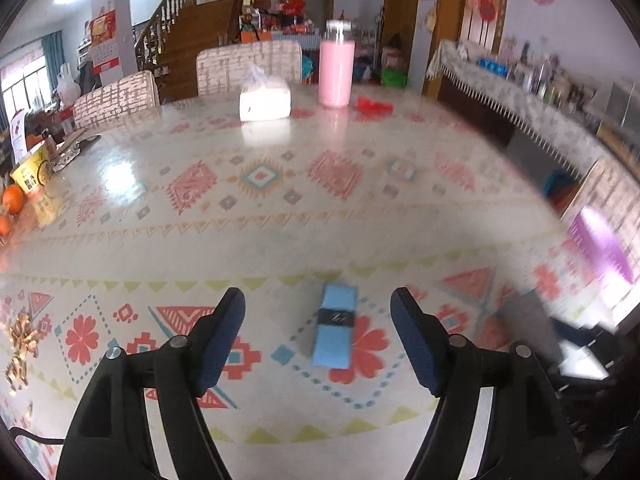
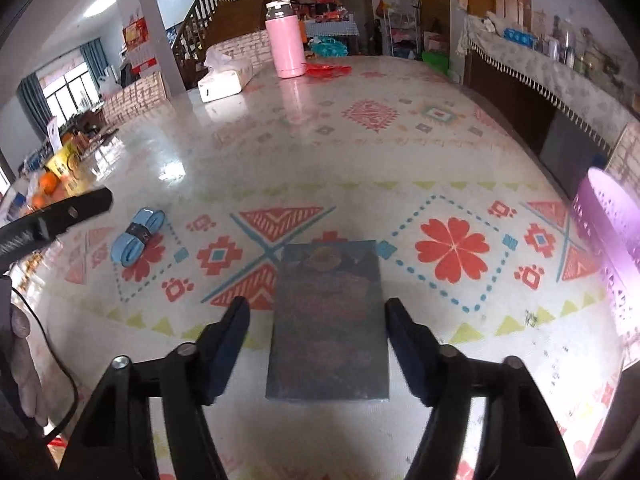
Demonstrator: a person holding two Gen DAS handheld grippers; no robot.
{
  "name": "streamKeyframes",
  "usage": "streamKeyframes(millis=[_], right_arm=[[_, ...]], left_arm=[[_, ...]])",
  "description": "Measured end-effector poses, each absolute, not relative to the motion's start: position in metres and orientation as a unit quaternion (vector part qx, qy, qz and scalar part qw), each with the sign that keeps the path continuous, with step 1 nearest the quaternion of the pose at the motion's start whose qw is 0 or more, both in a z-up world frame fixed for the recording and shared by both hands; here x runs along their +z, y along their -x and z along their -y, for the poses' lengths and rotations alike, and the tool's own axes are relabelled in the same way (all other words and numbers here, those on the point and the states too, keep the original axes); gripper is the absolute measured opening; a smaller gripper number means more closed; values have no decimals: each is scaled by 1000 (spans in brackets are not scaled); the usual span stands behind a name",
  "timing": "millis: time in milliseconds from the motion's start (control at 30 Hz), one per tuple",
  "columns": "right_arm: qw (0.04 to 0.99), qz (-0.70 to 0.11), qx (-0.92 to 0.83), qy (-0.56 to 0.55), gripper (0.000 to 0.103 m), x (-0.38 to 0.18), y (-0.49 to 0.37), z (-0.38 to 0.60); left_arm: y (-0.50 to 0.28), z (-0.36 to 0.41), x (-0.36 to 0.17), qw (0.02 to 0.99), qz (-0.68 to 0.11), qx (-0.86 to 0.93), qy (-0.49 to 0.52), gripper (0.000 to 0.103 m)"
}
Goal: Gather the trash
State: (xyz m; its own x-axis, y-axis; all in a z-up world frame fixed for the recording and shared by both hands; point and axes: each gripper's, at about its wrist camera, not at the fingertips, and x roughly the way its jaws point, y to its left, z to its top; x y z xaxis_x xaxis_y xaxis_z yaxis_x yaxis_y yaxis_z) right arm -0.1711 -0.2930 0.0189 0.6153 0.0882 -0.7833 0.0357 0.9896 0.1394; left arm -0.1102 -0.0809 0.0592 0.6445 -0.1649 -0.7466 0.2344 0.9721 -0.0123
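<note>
My left gripper hangs over the near edge of the table, fingers apart, nothing pressed. Between them, flat on the patterned cloth, lies a light blue folded strip with a black band; neither finger touches it.

My right gripper is also low over the near edge, fingers apart. A dark flat packet lies lengthwise between them on the cloth; I cannot tell whether the pads touch its sides.

Right wrist view: the blue strip sits left of the packet, near my left gripper's black tip. A pink-purple perforated basket stands at the table's right edge.

Far side of the table: white tissue pack, pink bottle, red crumpled wrapper. Left edge: oranges, yellow tub.
</note>
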Motion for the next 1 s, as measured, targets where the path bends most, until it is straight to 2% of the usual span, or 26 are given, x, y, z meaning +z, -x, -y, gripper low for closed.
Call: streamKeyframes(millis=[67,333,367,400,467,1000], right_arm=[[897,-438,11,-55,60,19,170,290],[899,-431,26,-68,60,20,172,298],[900,-430,26,-69,60,19,171,297],[900,-430,27,-71,60,19,172,298],[899,-430,29,-74,59,20,172,298],[915,-388,29,-103,59,49,186,314]], left_arm=[[104,81,47,900,-421,-103,-54,74],[96,83,30,896,-428,-107,-56,74],[97,85,29,896,-428,-107,-60,72],[97,87,28,895,-429,-107,-63,66],[96,93,23,889,-439,-109,-74,27],[114,93,62,907,-400,-110,-71,25]])
